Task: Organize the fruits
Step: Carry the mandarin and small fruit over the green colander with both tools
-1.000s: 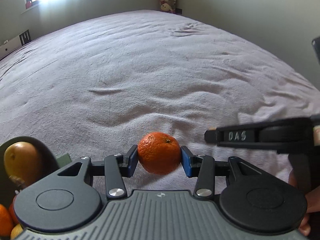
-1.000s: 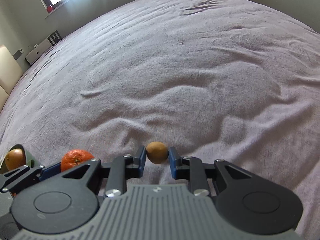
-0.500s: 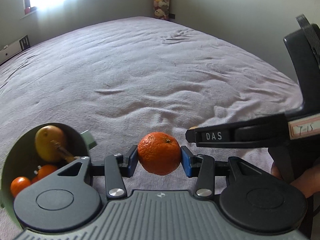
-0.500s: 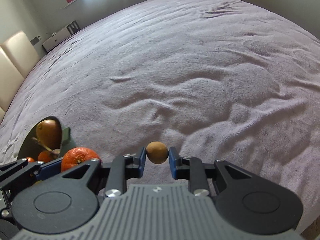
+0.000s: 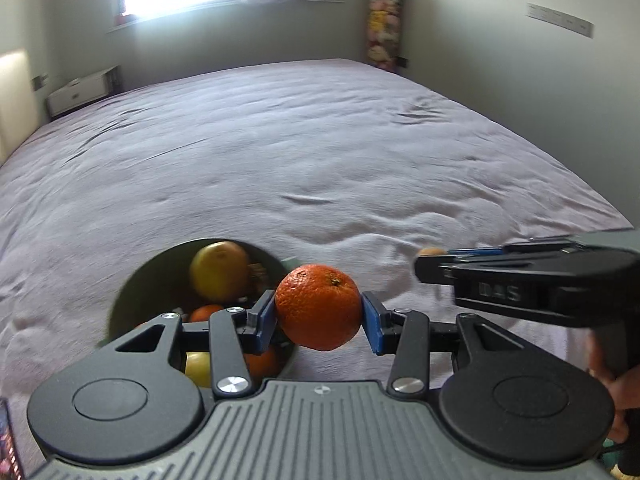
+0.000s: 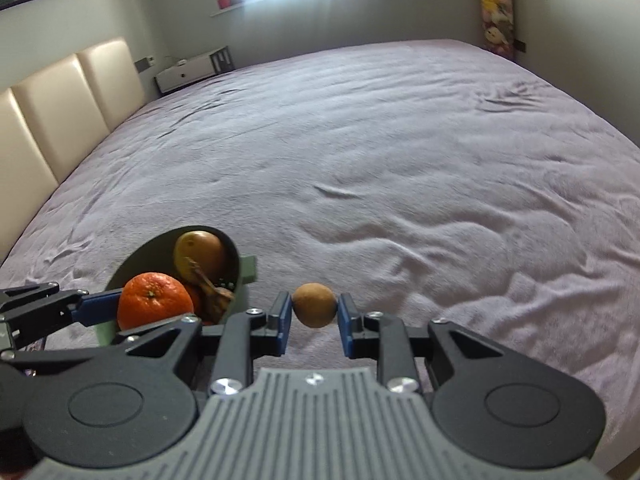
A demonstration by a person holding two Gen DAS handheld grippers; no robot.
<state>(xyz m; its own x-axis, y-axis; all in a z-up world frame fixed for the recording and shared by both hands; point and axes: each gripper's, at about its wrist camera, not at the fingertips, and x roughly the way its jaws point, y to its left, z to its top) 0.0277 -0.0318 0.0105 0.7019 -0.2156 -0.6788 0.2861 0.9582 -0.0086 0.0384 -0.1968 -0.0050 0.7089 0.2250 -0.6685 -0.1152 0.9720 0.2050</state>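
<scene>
Both grippers have risen and swung toward the bowl since the earlier frames, so that its whole opening now shows where only an edge did. Nearest, the left gripper pinches the mandarin between its blue pads, held above the bedspread at the bowl's right rim. Just right of it, the right gripper pinches a small brown fruit, likewise held above the cover. The green bowl sits on the purple bedspread to the near left and already holds a yellow pear-like fruit, more oranges and a brown stem. Risk: the two grippers ride close together and could clash over the bowl; a fruit released on the rim, or onto the piled fruit, may roll off across the soft cover. Farther off stand a padded headboard, a low white cabinet and stacked plush toys; nothing blocks the path.
</scene>
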